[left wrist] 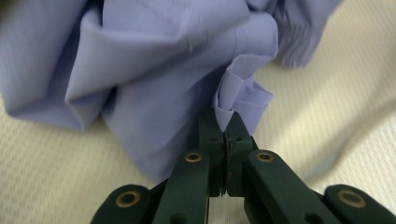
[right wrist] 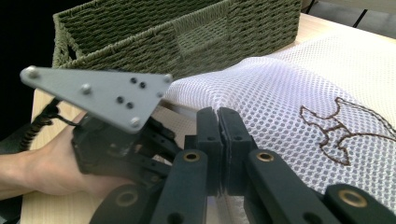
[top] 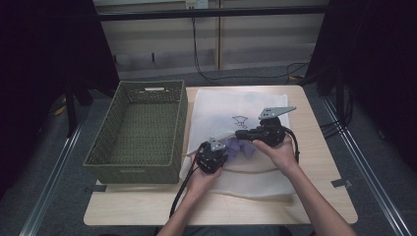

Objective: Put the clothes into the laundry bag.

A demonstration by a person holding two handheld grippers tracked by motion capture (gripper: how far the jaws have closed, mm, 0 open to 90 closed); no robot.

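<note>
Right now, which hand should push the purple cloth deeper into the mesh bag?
Left. Its tongs are shut on the purple cloth, while the right tongs pinch the mesh bag edge, lifting it open.

black jaws, brass rivets, grey screwed plate.

No readable text anywhere — only a brown embroidered outline on the mesh bag.
</note>
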